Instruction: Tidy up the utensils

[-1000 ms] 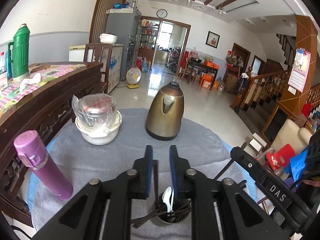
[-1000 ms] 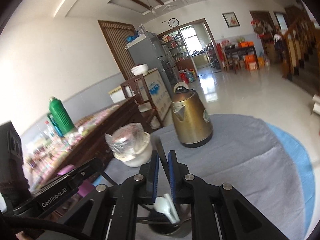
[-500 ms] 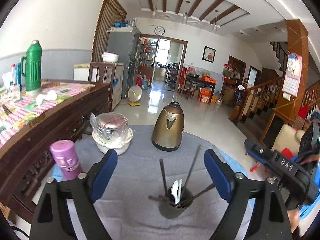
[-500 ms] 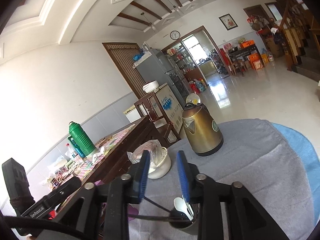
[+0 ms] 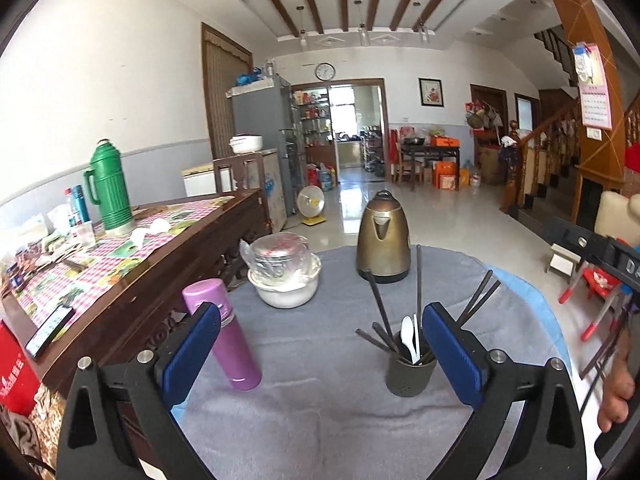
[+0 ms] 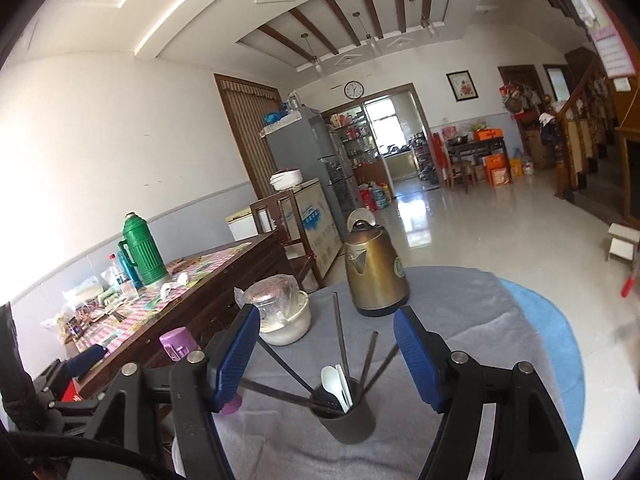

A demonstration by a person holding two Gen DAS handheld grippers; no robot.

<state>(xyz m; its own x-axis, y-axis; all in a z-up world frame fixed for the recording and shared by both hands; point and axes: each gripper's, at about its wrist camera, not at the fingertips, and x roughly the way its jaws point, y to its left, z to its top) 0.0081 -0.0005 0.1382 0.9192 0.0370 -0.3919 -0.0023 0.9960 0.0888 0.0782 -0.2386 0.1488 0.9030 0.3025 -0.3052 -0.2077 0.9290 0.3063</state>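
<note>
Dark grey cup (image 5: 410,374) sits low centre-right of the left view on the table (image 5: 312,360), stuffed with chopsticks (image 5: 384,320) and white plastic spoons (image 5: 408,336). Left hand-held gripper (image 5: 320,354) is nearly full wide and still opening, nothing in it; right hand-held gripper (image 6: 326,354) is opening too, empty, cup just beyond it. Chopsticks look light, stiff, kinda slippery, so I'd pinch mid-shaft. Spoons seem featherweight; grab the handle.
</note>
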